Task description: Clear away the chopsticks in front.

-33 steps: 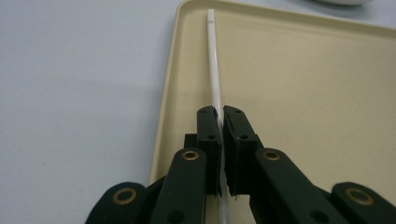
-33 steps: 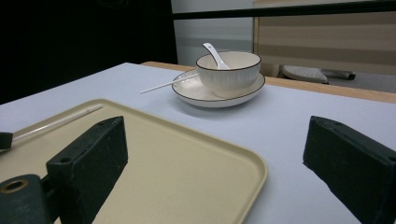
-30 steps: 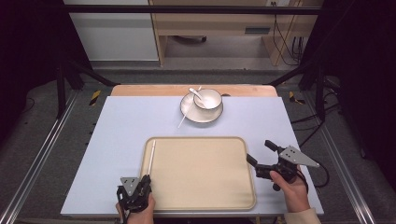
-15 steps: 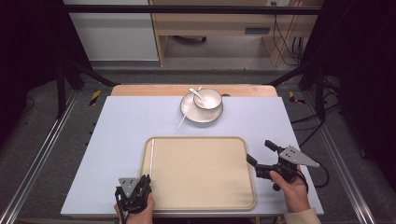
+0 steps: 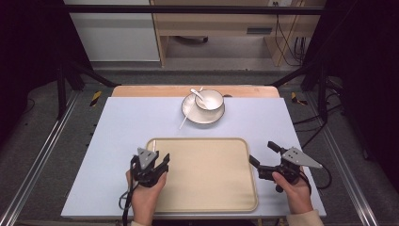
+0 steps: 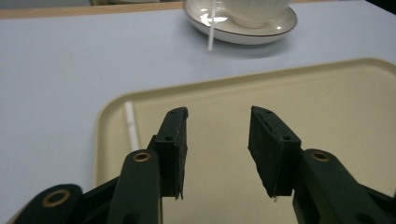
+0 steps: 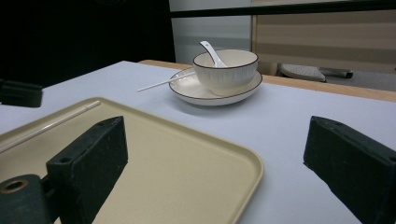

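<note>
Left hand-held gripper point(image 5: 157, 164) now up over the near-left corner of the beige tray point(image 5: 211, 197) instead of at the desk point(image 5: 122, 122) edge, jaws just opened with nothing between them — likely reaching for the white chopstick point(image 6: 131, 125) lying along the tray's left rim. Right hand-held gripper point(image 5: 263, 160) released wide beside the tray's right edge, empty. Farther back — saucer point(image 5: 190, 113) carrying a bowl point(image 5: 209, 100) with a spoon point(image 5: 197, 93) inside and a second chopstick point(image 5: 186, 117) leaning off the rim.

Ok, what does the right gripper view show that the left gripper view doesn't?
Right gripper view: the spoon in the bowl, the bowl's rim, and furniture beyond the table. Left gripper view: nothing new, just a closer look at the chopstick lying along the tray's edge. Both: tray, plate, and a second chopstick leaning on the plate.
</note>
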Available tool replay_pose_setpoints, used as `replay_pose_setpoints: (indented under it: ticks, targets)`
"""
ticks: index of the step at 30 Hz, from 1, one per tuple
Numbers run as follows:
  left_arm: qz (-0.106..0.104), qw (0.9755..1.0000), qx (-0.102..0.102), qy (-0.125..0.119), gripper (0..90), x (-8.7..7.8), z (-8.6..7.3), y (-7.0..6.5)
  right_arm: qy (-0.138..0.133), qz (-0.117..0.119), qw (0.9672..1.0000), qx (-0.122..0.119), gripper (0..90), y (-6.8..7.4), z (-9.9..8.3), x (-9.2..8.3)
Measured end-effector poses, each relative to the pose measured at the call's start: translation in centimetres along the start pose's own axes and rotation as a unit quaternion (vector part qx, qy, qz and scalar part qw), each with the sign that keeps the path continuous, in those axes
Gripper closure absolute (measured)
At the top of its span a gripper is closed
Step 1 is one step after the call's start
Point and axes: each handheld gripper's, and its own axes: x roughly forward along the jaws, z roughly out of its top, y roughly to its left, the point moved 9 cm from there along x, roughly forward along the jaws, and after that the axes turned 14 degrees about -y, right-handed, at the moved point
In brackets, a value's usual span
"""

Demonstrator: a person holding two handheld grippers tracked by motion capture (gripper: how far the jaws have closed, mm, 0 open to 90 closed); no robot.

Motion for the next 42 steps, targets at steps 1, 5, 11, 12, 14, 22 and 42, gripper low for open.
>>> replay_pose_setpoints:
  ticks: [1, 5, 11, 12, 14, 22, 42]
  targets:
    - [-0.007, 0.9999, 0.009, 0.002, 53.5, 0.6, 0.6, -0.1, 0.001, -0.002, 1.0000, 0.001, 6.6, 0.0, 0.0, 0.0]
    - [-0.038, 0.9983, 0.037, 0.026, 48.2, 3.4, 2.2, -0.3, 0.003, -0.003, 1.0000, 0.001, 6.6, 0.0, -0.1, 0.0]
    - [-0.057, 0.9957, 0.061, 0.041, 47.3, 7.0, 3.6, 0.3, 0.005, -0.004, 1.0000, 0.000, 6.6, -0.1, -0.2, 0.0]
    - [-0.059, 0.9953, 0.064, 0.042, 48.0, 7.4, 3.7, 0.4, 0.005, -0.004, 1.0000, 0.000, 6.6, -0.1, -0.2, 0.0]
    - [-0.063, 0.9944, 0.071, 0.046, 49.3, 8.4, 4.1, 0.5, 0.008, -0.006, 1.0000, -0.001, 6.6, -0.1, -0.2, 0.0]
    - [-0.073, 0.9931, 0.077, 0.050, 57.7, 13.2, 6.0, 1.1, 0.018, 0.001, 0.9998, -0.013, 6.6, 0.4, -0.6, 0.2]
    - [-0.057, 0.9924, 0.071, 0.083, 65.3, 20.3, 3.5, 1.2, 0.026, 0.003, 0.9995, -0.016, 6.5, 0.4, -0.9, 0.2]
